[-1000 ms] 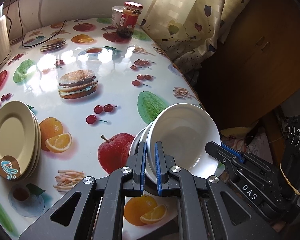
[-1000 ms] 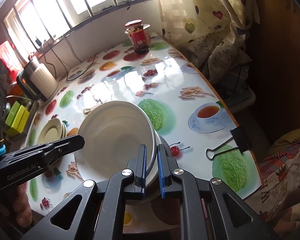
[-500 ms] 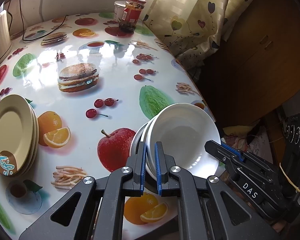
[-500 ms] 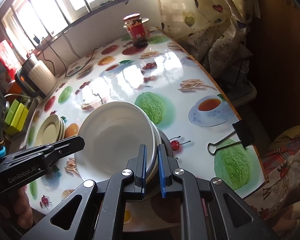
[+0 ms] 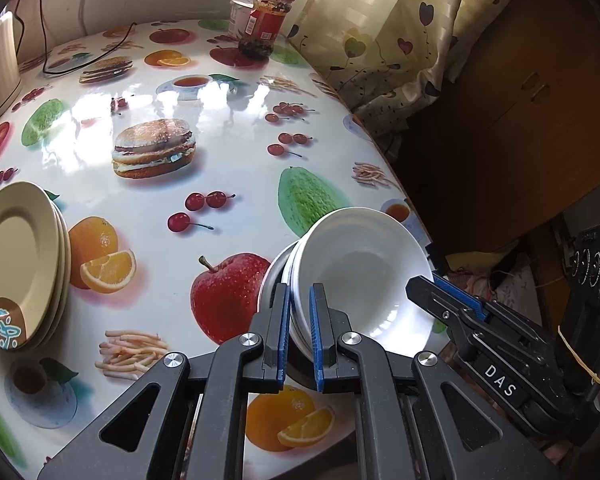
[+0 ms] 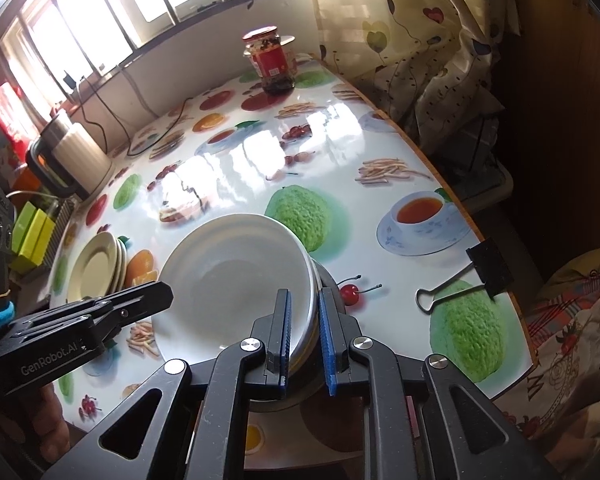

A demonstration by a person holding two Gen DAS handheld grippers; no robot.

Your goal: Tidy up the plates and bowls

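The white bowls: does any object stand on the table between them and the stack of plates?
Nothing visible does. Between the white bowls and the stack of plates the table shows only flat printed pictures; the jar stands far back, out of that path.

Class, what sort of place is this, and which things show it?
Probably a home dining corner: a glossy food-print tablecloth, stacked cream plates, a heart-patterned curtain.
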